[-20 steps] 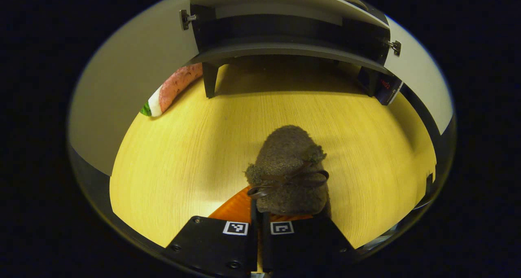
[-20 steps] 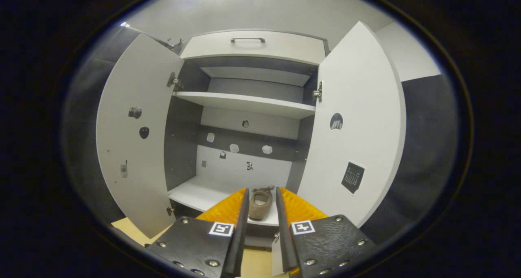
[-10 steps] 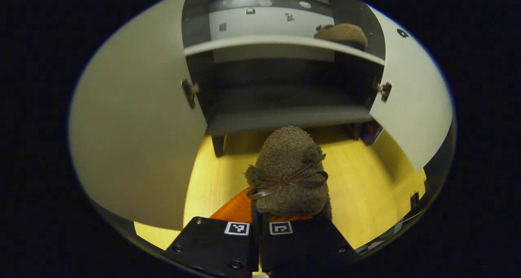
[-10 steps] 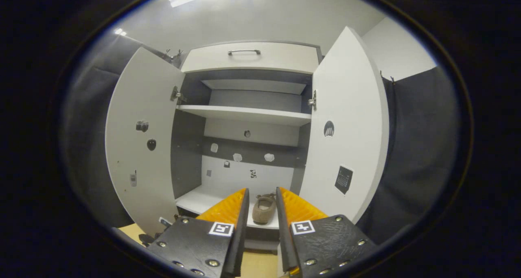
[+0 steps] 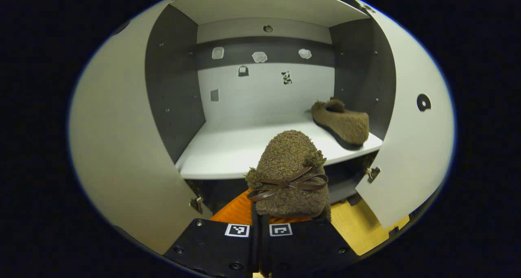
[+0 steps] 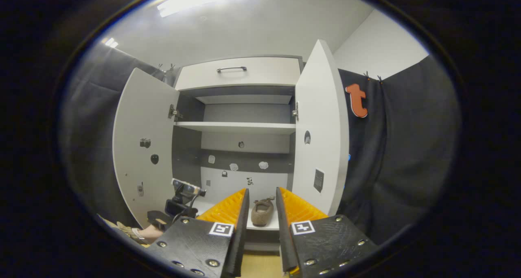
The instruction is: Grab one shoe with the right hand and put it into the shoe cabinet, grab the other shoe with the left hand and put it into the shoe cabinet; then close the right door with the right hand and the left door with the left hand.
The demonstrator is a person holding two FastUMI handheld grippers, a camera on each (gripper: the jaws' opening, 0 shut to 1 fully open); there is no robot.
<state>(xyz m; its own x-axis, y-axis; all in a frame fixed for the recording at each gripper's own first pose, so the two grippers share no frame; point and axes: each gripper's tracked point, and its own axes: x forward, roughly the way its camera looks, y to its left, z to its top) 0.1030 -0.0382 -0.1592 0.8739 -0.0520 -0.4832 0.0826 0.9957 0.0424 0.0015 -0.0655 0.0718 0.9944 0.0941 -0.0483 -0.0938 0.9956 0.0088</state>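
Observation:
In the left gripper view my left gripper [image 5: 260, 219] is shut on a fuzzy brown shoe [image 5: 290, 172] with a brown bow, toe pointing at the open shoe cabinet. It hangs just before the white lower shelf [image 5: 228, 156]. The other brown shoe [image 5: 341, 122] lies at the right end of that shelf. In the right gripper view my right gripper [image 6: 261, 206] stands open and bare, well back from the cabinet, with the shelved shoe [image 6: 261, 212] seen between its fingers. The left gripper [image 6: 181, 200] and the hand holding it show at the lower left, in front of the shelf.
Both white cabinet doors stand open: left door [image 6: 142, 147] and right door [image 6: 321, 127]. An upper shelf [image 6: 236, 127] and a top drawer with a handle [image 6: 232, 69] sit above. Yellow wood floor [image 5: 362, 229] lies below the cabinet. Dark cloth wall [image 6: 399, 156] hangs to the right.
My left gripper has risen with the shoe from floor level up to the lower shelf and closer to it. My right gripper has drawn back from the cabinet, staying open.

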